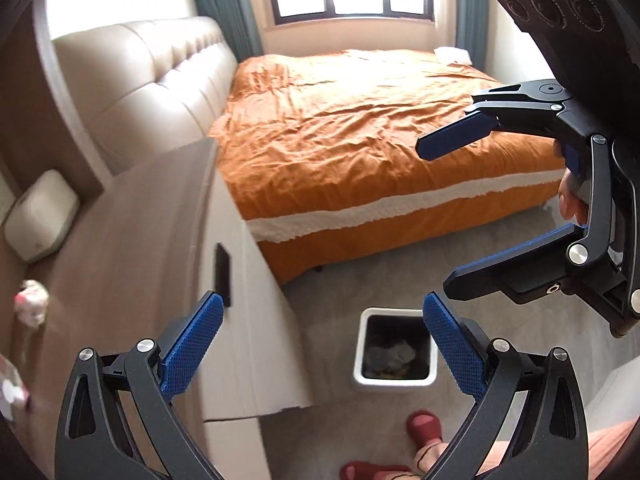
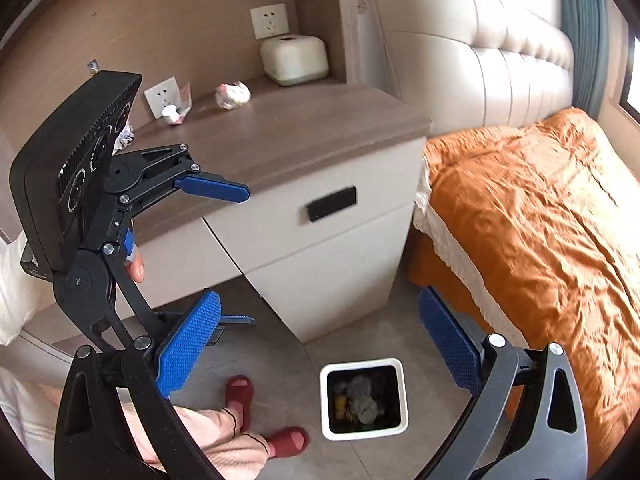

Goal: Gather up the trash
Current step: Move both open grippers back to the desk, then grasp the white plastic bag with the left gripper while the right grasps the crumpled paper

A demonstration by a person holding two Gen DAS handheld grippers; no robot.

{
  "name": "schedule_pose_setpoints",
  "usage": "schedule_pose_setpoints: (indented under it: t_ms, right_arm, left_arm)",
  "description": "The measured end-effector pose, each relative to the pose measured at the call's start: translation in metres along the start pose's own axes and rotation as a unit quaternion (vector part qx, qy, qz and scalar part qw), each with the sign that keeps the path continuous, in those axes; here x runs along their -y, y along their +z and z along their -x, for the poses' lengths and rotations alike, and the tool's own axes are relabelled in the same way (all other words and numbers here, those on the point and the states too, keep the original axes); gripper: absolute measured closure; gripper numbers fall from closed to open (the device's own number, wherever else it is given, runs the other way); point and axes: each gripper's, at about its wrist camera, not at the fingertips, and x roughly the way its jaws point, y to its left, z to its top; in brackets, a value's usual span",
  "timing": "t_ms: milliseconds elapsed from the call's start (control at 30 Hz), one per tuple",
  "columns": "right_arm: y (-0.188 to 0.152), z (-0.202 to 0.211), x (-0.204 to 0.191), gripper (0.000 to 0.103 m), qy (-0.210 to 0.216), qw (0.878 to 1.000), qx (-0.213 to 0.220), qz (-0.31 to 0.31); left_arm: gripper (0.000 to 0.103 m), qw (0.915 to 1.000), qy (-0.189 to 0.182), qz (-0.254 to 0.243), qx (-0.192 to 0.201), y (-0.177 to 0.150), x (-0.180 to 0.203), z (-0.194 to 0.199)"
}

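Observation:
A white square bin point(image 2: 325, 400) stands on the floor by the nightstand and holds several crumpled scraps; the left wrist view shows the bin point(image 1: 394, 381) from above. On the nightstand top lie a crumpled white-pink paper ball point(image 2: 233, 95) and a small pink wrapper point(image 2: 176, 111). The paper ball point(image 1: 31, 303) also shows at the far left. My right gripper point(image 2: 318, 340) hangs open and empty above the bin. My left gripper point(image 1: 322, 344) is open and empty too, near the nightstand's front edge. Each gripper appears in the other's view: left gripper point(image 2: 248, 256), right gripper point(image 1: 434, 218).
A cream tissue box point(image 2: 294, 60) sits at the back of the brown-topped nightstand point(image 2: 304, 132). The orange-covered bed point(image 2: 540, 208) fills the right side. A person's feet in red slippers point(image 2: 240, 396) stand left of the bin. Grey floor surrounds the bin.

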Motion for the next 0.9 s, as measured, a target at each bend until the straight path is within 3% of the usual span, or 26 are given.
schedule_pose_setpoints:
  t_ms: [133,267,433,567,900]
  right_arm:
    - [0.042,-0.009,-0.037,0.004,0.033,0.999,0.024,0.023]
    - [0.079,-0.024,-0.069,0.004,0.06,0.996,0.041,0.049]
    - [0.124,-0.051,-0.109,0.004,0.089,0.991,0.059,0.08]
    - [0.153,-0.078,-0.133,0.004,0.108,0.987,0.062,0.103]
    - [0.201,-0.15,-0.163,0.004,0.122,0.983,0.05,0.128]
  left_arm:
    - [0.005,0.9979,0.054,0.036,0.0,-0.012,-0.041,0.035]
    - [0.005,0.9905,0.118,0.071,-0.007,-0.035,-0.084,0.064]
    - [0.005,0.9705,0.204,0.124,-0.033,-0.075,-0.146,0.103]
    - [0.005,0.9557,0.25,0.148,-0.048,-0.104,-0.181,0.13]
    - [0.005,0.9178,0.324,0.216,-0.079,-0.166,-0.258,0.166]
